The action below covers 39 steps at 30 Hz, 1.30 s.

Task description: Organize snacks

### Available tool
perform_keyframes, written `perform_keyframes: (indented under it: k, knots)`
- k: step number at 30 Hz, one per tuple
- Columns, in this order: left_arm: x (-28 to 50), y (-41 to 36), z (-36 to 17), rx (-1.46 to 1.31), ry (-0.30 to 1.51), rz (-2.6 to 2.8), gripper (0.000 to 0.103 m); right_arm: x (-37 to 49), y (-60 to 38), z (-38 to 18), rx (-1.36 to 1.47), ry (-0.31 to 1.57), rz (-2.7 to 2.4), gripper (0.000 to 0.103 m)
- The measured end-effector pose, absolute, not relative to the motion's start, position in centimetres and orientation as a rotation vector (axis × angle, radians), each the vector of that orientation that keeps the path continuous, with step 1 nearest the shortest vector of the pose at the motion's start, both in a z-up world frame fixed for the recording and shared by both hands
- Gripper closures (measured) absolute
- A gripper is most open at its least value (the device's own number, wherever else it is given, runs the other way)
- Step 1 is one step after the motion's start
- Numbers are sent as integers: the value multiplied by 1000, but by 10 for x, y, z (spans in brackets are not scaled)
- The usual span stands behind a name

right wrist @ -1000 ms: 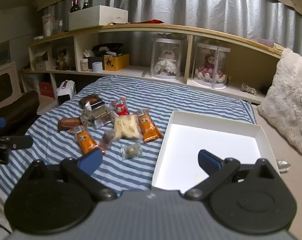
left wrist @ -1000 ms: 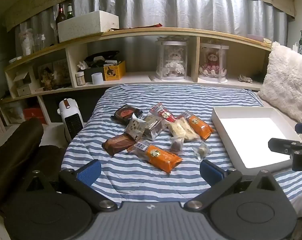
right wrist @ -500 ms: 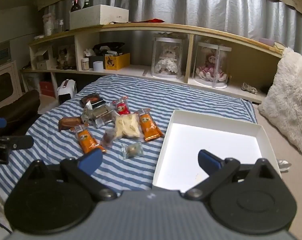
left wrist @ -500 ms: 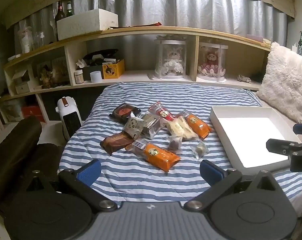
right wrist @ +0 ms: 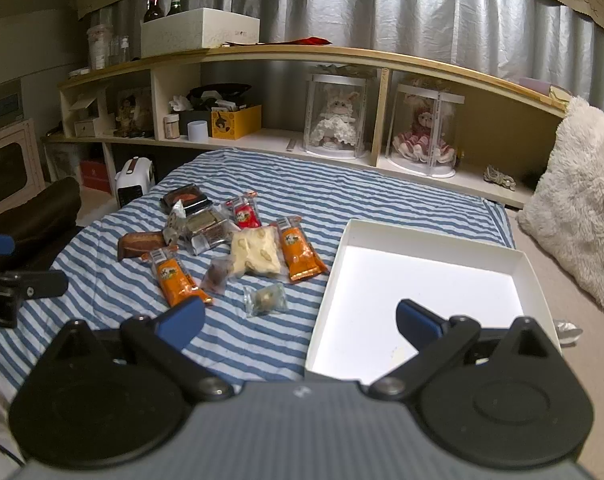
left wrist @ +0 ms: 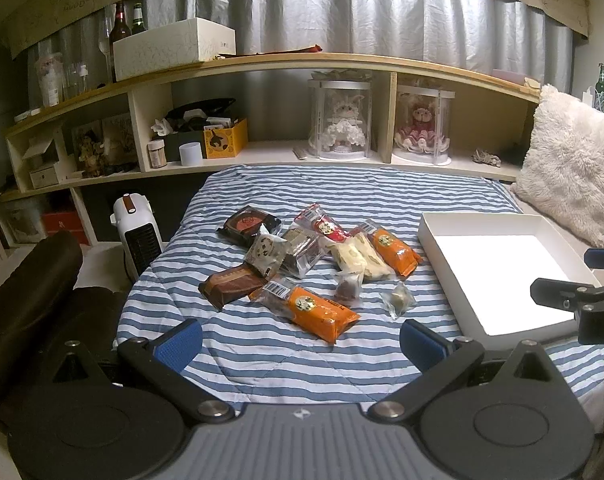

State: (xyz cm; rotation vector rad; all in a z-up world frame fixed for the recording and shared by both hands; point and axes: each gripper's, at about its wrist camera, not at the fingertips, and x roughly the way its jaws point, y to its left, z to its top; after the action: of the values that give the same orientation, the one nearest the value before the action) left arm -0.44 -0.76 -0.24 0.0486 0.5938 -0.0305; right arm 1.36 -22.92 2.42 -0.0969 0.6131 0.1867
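1. Blue-and-white striped bedding (left wrist: pixel 269 352) fills the middle of both views, with a long wooden shelf unit (left wrist: pixel 261 64) and grey curtains across the top of the frame.
2. Snack packets sit in a loose cluster at the centre of the bed: a long orange wrapped bar (left wrist: pixel 314 308) lies nearest the left wrist camera, and a second orange wrapped bar (left wrist: pixel 394 246) lies at the cluster's right edge.
3. Between them, a pale yellow clear-wrapped cake (right wrist: pixel 255 256) touches the second orange bar, and a dark brown wrapped bar (left wrist: pixel 229 284) marks the cluster's left side.
4. One small clear-wrapped round sweet (right wrist: pixel 263 300) lies alone at lower centre of the right wrist view, near the box.
5. Over on the right of the bed, the shallow white cardboard box (right wrist: pixel 530 276) sits open with no snack inside it.
6. Left gripper (left wrist: pixel 299 338) hangs above the near edge of the bedding, blue-padded fingers spread wide, holding nothing.
7. Right gripper (right wrist: pixel 299 318) hovers over the near left corner of the box, fingers equally wide apart and empty.
8. At far right in both views, a fluffy white cushion (left wrist: pixel 570 164) lies just behind the box.
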Motion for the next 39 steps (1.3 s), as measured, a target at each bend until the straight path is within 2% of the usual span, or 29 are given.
perform_keyframes:
  k: [39]
  knots:
    - [-2,-5,-3,49,594,-33,0,14,-228,22,-109,627,190,1]
